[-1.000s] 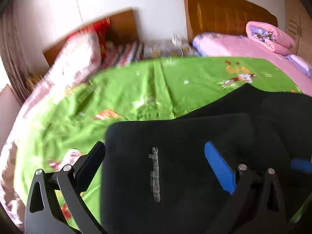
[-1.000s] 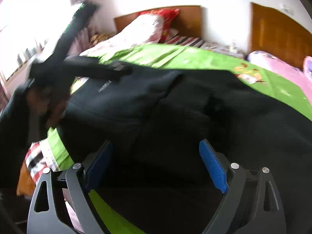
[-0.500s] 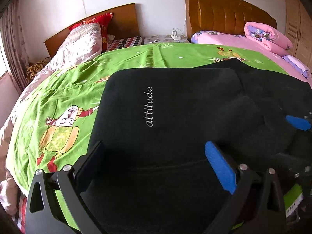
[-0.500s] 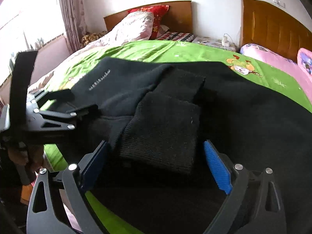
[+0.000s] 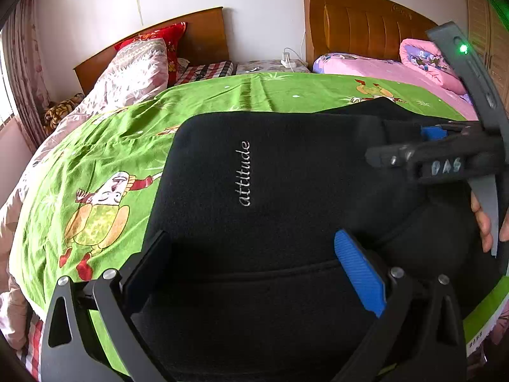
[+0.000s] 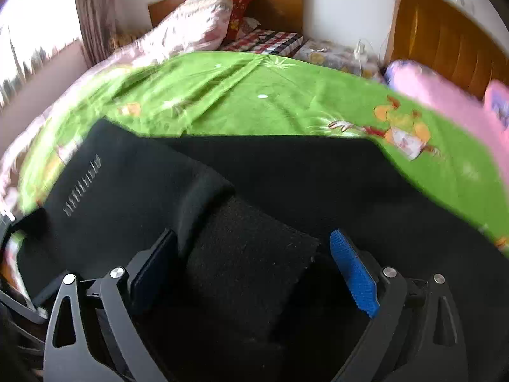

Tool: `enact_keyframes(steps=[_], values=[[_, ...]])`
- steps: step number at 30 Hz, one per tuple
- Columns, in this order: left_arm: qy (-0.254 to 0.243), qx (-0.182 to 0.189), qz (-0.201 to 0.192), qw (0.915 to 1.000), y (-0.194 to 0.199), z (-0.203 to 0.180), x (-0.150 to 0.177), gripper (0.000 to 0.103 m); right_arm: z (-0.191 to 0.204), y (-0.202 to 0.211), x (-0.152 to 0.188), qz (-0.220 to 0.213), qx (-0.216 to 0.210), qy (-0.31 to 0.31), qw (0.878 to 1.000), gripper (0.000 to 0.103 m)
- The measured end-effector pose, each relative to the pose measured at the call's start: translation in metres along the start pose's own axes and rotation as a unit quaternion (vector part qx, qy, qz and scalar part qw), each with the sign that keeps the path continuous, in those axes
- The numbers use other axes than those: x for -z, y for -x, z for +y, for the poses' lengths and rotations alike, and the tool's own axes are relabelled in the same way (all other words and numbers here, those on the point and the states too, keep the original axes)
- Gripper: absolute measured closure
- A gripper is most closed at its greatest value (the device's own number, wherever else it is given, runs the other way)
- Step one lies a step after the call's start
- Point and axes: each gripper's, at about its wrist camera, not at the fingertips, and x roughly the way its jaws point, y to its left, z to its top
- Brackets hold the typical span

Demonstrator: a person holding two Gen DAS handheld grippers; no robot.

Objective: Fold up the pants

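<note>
Black pants (image 5: 286,175) with a pale "attitude" embroidery lie folded on the green sheet (image 5: 222,108). My left gripper (image 5: 251,270) hovers open over their near edge, with the pads wide apart and nothing pinched. My right gripper (image 5: 429,156) shows at the right of this view, held by a hand (image 5: 483,226) above the cloth. In the right wrist view the pants (image 6: 286,172) fill the foreground. A rougher black cuff (image 6: 251,254) lies between my right gripper's (image 6: 254,270) spread fingers, and the pads do not press on it.
A cartoon-print green sheet (image 6: 254,95) covers the bed. A pink patterned quilt (image 5: 133,70) and a red pillow (image 5: 159,35) lie at its head. A second bed with pink bedding (image 5: 381,67) stands to the right. The near bed edge runs just under the grippers.
The pants have come down and now lie flat and still. My right gripper has swung across above them. The left gripper has slid to the left edge of the right wrist view.
</note>
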Motion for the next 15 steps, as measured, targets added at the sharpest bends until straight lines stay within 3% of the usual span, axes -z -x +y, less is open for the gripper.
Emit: enact_keyframes(steps=[3,6,10,12,15], values=[[0.001,0.001,0.0,1.0,0.0,0.0,0.0,0.001,-0.007,0.038,0.01,-0.043,-0.007,-0.021,0.999,0.011],[0.001,0.001,0.0,1.0,0.001,0.0,0.0,0.001,-0.029,0.092,0.041,-0.099,-0.06,-0.063,0.991,0.011],[0.0,-0.004,-0.002,1.0,0.002,-0.001,0.0,0.001,-0.087,0.155,0.11,-0.143,-0.017,-0.126,0.982,0.011],[-0.002,-0.007,-0.005,1.0,0.003,-0.001,0.001,0.001,-0.126,0.183,0.142,-0.162,0.006,-0.183,0.97,0.011],[-0.004,-0.01,-0.013,0.9999,0.008,-0.003,0.002,0.001,-0.201,0.23,0.209,-0.202,-0.027,-0.321,0.925,0.011]])
